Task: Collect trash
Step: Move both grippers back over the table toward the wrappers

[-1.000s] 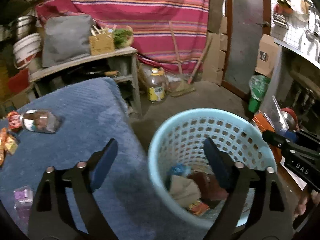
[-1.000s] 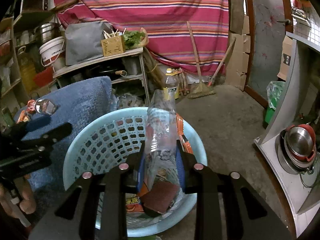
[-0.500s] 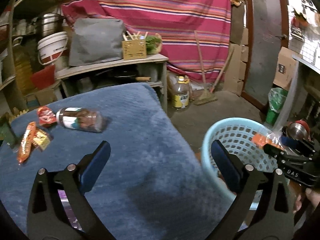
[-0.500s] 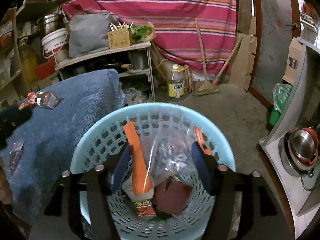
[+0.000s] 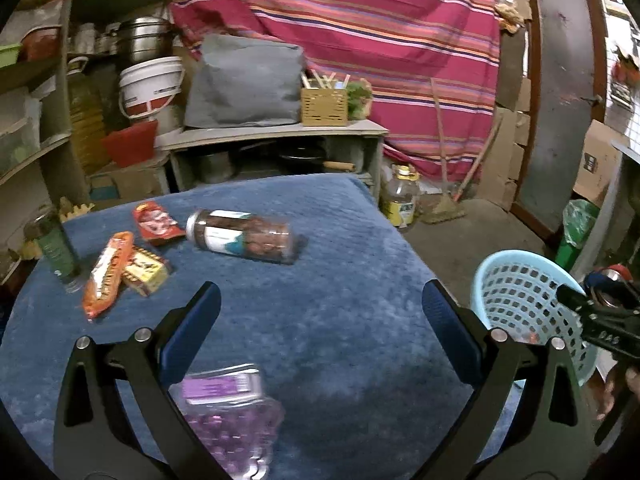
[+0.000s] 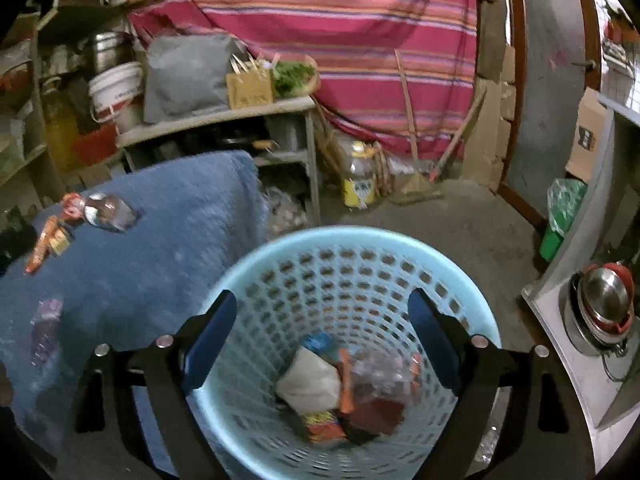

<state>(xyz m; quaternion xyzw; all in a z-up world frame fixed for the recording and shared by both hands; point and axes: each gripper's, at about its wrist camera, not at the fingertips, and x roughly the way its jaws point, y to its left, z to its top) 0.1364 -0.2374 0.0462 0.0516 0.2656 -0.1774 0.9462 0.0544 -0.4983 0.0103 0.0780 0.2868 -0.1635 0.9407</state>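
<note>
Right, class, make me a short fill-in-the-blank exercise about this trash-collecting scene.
1. The clear jar lies on its ____ on the blue cloth.
2. The basket is light ____ in color.
3. The right gripper is open above the ____.
4. The left gripper holds ____.

Missing words: side; blue; basket; nothing

The table [image 5: 320, 320] wears a blue cloth of matt, nubbly pile. On it lie a clear glossy plastic jar [image 5: 244, 236], shiny foil-like snack wrappers [image 5: 108, 272] to the left, and a near, transparent plastic packet [image 5: 228, 408] of purple pieces. The basket [image 6: 348, 248] is smooth pale-blue perforated plastic holding crinkly wrappers [image 6: 340, 392]. A polished metal bowl [image 6: 606, 294] gleams at right. Behind hangs striped woven cloth [image 6: 340, 12].
</note>
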